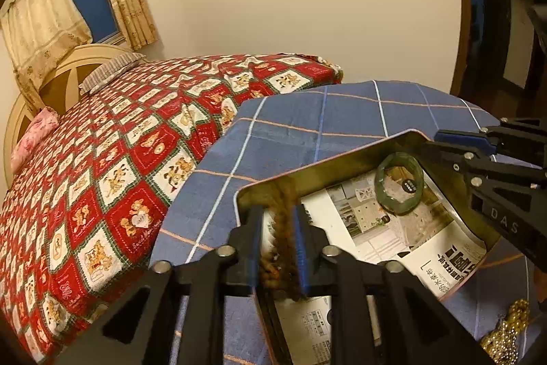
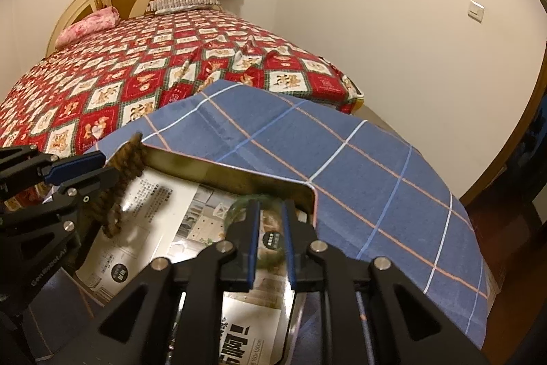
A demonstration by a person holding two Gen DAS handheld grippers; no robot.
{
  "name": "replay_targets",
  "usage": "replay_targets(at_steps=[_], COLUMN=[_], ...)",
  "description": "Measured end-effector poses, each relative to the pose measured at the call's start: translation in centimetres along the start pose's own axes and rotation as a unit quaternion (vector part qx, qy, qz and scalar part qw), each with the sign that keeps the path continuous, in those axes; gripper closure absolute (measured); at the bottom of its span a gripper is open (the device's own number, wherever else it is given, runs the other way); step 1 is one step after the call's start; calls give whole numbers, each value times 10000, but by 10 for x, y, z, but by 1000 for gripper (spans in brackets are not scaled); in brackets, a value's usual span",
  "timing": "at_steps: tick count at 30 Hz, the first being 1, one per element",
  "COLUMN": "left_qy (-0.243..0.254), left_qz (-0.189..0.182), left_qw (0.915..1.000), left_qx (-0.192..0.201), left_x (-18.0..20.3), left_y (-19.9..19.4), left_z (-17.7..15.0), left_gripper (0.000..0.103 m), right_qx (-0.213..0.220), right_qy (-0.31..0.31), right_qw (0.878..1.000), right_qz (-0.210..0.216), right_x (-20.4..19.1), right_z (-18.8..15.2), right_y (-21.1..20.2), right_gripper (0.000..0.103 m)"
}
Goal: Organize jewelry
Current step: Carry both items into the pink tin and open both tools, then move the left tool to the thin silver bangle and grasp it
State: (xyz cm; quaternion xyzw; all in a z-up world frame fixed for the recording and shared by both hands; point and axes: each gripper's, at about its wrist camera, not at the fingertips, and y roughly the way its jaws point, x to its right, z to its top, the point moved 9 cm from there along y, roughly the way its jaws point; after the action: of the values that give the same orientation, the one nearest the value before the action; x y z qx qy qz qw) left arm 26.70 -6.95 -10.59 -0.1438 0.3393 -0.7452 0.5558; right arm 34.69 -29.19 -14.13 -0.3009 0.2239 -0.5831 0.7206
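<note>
Green bangle (blue plaid cloth)

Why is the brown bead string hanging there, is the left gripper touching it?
Touching. Left wrist view: the left gripper has both fingers pressed against the brown bead string, over the tin.

One tin; one green bangle; one brown beaded strand; two pillows.

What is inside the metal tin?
The tin is lined with printed paper. A green bangle lies on it, and brown beads hang in from the left gripper. The paper hides the tin's bottom, and the grippers cover its near part.
</note>
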Motion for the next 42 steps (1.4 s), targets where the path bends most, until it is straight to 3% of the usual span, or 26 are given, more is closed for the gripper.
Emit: replay_targets(at_steps=[1, 3, 5, 21, 29, 42], left_qy=[-11, -41, -43, -86, 81, -65], left_qz=[14, 189, 190, 319, 478, 192], left_qw=[10000, 9996, 9994, 9990, 9986, 9994], left_qx=[36, 222, 283, 314, 221, -288], left_x=[0, -4, -5, -14, -13, 10], left_y=[-2, -9, -12, -50, -84, -92], left_z=[1, 6, 8, -15, -60, -127], left_gripper=[51, 26, 25, 25, 25, 26], right_qx=[1, 36, 87, 90, 49, -24], right_qy=[11, 34, 41, 148, 217, 446], right_qw=[10000, 10000, 9999, 9997, 9997, 9990], right_qz=[-4, -21, -51, -160, -112, 49], right_x=[0, 2, 3, 8, 5, -8], right_z=[0, 0, 0, -22, -51, -113], right_y=[-1, -3, -6, -32, -54, -87], right_gripper=[83, 66, 61, 54, 46, 42])
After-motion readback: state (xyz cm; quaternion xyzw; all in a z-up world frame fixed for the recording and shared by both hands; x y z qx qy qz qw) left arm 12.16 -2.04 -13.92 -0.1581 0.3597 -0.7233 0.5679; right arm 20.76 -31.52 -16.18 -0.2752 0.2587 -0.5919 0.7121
